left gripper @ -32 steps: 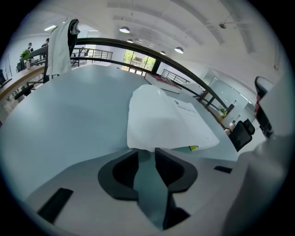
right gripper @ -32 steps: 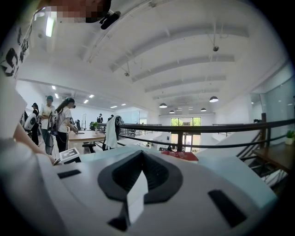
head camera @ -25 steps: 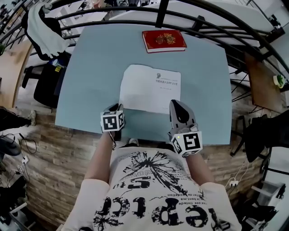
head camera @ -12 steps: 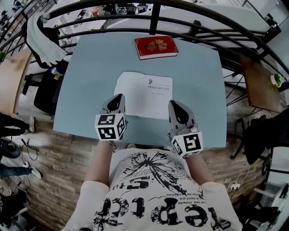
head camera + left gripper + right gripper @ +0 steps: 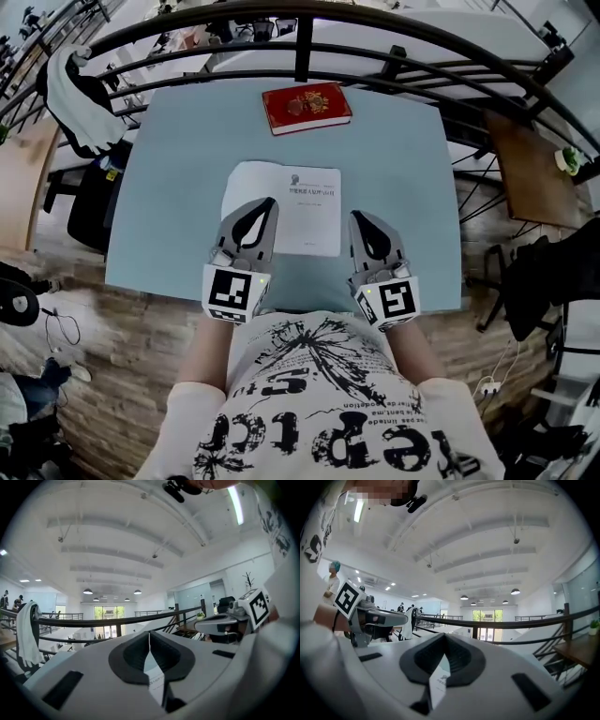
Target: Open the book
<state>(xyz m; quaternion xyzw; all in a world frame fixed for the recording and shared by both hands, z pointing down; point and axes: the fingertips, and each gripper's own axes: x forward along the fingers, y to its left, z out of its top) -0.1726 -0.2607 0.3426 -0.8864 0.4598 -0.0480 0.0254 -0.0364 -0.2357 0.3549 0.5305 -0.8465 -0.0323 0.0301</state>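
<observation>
A white book lies closed on the pale blue table, with small print near the top of its cover. At the table's far edge lies a red book, also closed. My left gripper hovers over the white book's near left corner, shut on nothing. Beside it, my right gripper hangs over the near right corner, also shut and empty. In the left gripper view the jaws of that gripper meet, with a strip of the white book below. The right gripper shows the same in its own view.
A curved black railing runs behind the table. A black chair with a white cloth stands at the left. At the right is a wooden side table. The table's near edge lies just below both grippers.
My left gripper rose from below the table's near edge and swung level, now side by side with the right one. The right gripper shifted only a little.
</observation>
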